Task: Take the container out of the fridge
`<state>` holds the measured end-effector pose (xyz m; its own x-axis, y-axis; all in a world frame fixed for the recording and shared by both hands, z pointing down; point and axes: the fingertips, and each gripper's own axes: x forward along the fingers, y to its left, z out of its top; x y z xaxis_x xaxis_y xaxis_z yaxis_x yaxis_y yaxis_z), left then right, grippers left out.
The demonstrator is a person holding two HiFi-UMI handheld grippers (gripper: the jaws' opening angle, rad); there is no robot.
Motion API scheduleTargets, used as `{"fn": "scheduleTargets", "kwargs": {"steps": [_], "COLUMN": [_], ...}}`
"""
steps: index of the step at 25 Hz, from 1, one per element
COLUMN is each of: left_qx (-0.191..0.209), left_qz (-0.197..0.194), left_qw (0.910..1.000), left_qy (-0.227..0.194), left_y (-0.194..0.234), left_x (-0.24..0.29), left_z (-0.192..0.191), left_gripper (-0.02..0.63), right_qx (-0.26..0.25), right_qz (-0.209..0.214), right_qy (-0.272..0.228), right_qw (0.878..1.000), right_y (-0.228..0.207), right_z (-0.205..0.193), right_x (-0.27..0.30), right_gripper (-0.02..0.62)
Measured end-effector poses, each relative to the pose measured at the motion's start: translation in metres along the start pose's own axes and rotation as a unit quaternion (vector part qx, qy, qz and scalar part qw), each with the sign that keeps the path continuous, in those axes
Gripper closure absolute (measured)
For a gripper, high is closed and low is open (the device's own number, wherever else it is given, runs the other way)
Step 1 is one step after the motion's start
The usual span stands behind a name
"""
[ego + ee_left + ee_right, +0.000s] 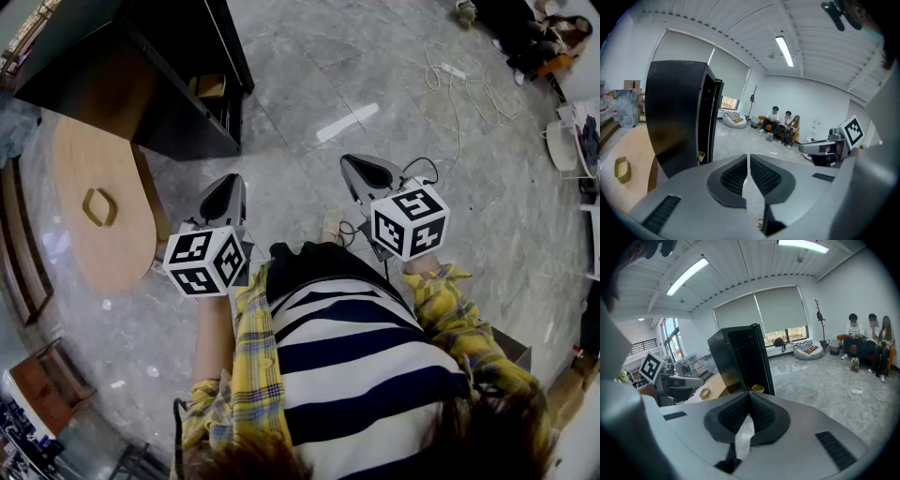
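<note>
L gripper and R gripper: jaws together, empty. Container low in open fridge, well ahead of R gripper. Risks: shut jaws shove it deeper; lookalike tray left of L gripper = wrong grab.

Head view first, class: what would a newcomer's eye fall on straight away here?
The tall black fridge at upper left, open, with a yellow container low inside. In front of the person, the left gripper and right gripper are held over marble floor, both shut and empty. A pale wooden table stands beside the fridge.
</note>
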<state>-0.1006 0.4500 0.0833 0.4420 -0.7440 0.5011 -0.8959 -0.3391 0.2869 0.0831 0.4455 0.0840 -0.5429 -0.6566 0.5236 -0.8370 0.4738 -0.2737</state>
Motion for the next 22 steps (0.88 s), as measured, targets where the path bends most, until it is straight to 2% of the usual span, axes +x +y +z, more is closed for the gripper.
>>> {"fn": "scheduleTargets", "kwargs": {"steps": [7, 16, 22], "left_qx": [0.004, 0.008, 0.042], "left_qz": [0.001, 0.011, 0.039], "left_qw": [1.0, 0.9999, 0.9983], "left_qy": [0.003, 0.006, 0.006], "left_y": [-0.001, -0.01, -0.017], "left_x": [0.017, 0.047, 0.07], "left_z": [0.003, 0.007, 0.017], "left_gripper": [0.572, 0.572, 0.571], "right_qx": [-0.006, -0.011, -0.013], "right_qz": [0.012, 0.029, 0.051], "right_qy": [0.002, 0.014, 0.02], "right_qw": [1.0, 0.999, 0.998], "right_y": [-0.005, -0.036, -0.058], "right_z": [0.005, 0.01, 0.018], "right_x": [0.012, 0.025, 0.038], "right_gripper": [0.568, 0.568, 0.568]}}
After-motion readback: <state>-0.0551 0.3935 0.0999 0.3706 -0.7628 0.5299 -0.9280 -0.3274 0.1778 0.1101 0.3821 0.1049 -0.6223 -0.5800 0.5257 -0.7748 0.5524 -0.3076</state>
